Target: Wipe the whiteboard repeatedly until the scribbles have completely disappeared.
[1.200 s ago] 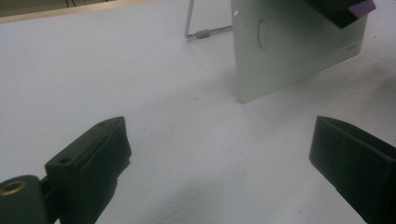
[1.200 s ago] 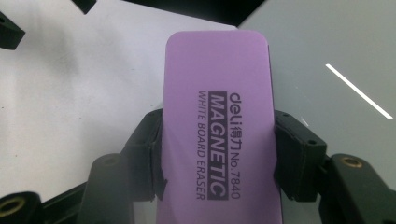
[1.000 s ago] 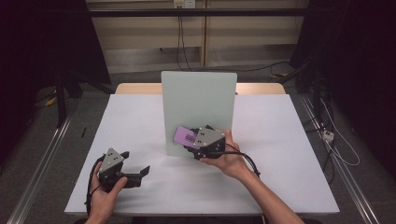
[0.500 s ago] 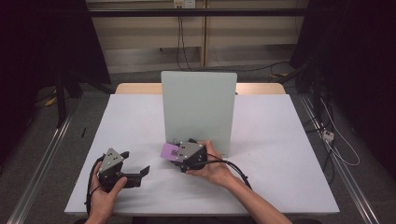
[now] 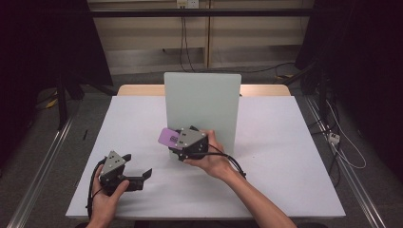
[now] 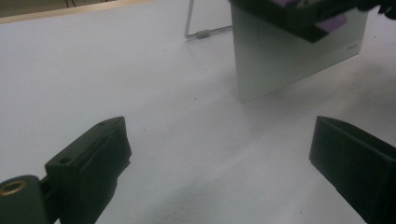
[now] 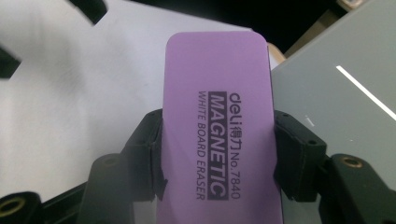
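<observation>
Purple eraser (image 7: 218, 126), gripped by right gripper (image 5: 177, 140) fingers, has swung left off the whiteboard (image 5: 202, 107); wiping stroke likely finished. Left gripper (image 5: 142, 176) fingers open, empty.

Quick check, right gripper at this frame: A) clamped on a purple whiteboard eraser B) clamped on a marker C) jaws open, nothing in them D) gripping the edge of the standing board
A: in the right gripper view the right gripper has both jaws pressed against the sides of the purple whiteboard eraser, printed "MAGNETIC WHITE BOARD ERASER"; the high view shows the eraser held just in front of the upright whiteboard.
</observation>
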Tool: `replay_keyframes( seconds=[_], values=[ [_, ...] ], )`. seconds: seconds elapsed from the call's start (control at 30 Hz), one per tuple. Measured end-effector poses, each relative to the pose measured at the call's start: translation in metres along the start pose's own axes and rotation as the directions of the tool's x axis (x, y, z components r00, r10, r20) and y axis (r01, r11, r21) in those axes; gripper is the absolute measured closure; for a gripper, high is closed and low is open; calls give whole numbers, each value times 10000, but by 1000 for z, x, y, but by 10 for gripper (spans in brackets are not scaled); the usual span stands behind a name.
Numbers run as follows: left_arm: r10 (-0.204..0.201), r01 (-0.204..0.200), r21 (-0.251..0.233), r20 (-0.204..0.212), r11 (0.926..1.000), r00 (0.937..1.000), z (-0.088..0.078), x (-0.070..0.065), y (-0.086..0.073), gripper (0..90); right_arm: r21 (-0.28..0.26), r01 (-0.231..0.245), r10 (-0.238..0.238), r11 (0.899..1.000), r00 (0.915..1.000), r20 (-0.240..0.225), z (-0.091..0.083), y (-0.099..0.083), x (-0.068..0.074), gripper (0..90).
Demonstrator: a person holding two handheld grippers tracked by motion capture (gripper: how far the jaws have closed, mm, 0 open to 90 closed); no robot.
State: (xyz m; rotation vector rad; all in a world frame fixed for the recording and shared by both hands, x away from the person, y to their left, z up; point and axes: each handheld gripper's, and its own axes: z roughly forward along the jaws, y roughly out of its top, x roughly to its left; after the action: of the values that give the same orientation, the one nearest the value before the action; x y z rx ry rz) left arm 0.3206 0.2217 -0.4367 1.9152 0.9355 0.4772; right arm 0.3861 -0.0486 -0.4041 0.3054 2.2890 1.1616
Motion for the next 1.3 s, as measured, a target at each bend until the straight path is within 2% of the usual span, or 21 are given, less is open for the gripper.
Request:
replay_keyframes(
  seconds=[0.1,0.2,0.43,0.57,0.63,0.77,0.97,1.13,1.2,1.3],
  values=[
    [14,-14,18,20,10000,10000,0,0,0,48,-45,32,-31,10000,9999,120,-1,7,-4,417],
    [54,-54,27,-6,10000,10000,0,0,0,48,-43,246,-246,9997,9996,112,5,8,0,418],
    [10,-10,-30,9,10000,10000,-1,1,0,48,465,658,-620,9967,9950,-782,33,-3,29,418],
    [-29,29,-63,1,10000,10000,-2,2,0,48,612,631,-554,9961,9912,-1204,41,-11,38,418],
    [-8,7,-63,-48,10000,10000,-2,3,-1,48,651,605,-520,9960,9907,-1260,39,-14,38,418],
    [-43,43,-57,-27,10000,10000,-3,3,-1,48,669,617,-549,9959,9936,-988,29,-18,34,418],
    [-115,115,28,-14,9999,9999,-2,4,-3,48,609,377,-355,9974,9987,-374,0,-26,19,418],
    [-267,267,19,-47,9996,9996,-3,6,-4,48,171,-311,308,9994,9994,170,-26,-30,-1,417],
    [-214,214,19,-44,9998,9998,-3,6,-4,48,-25,-512,512,9987,9976,465,-36,-30,-8,417],
    [-197,197,21,0,9998,9998,-2,4,-3,48,-383,-1002,1025,9942,9927,635,-52,-31,-19,418]
  ],
)
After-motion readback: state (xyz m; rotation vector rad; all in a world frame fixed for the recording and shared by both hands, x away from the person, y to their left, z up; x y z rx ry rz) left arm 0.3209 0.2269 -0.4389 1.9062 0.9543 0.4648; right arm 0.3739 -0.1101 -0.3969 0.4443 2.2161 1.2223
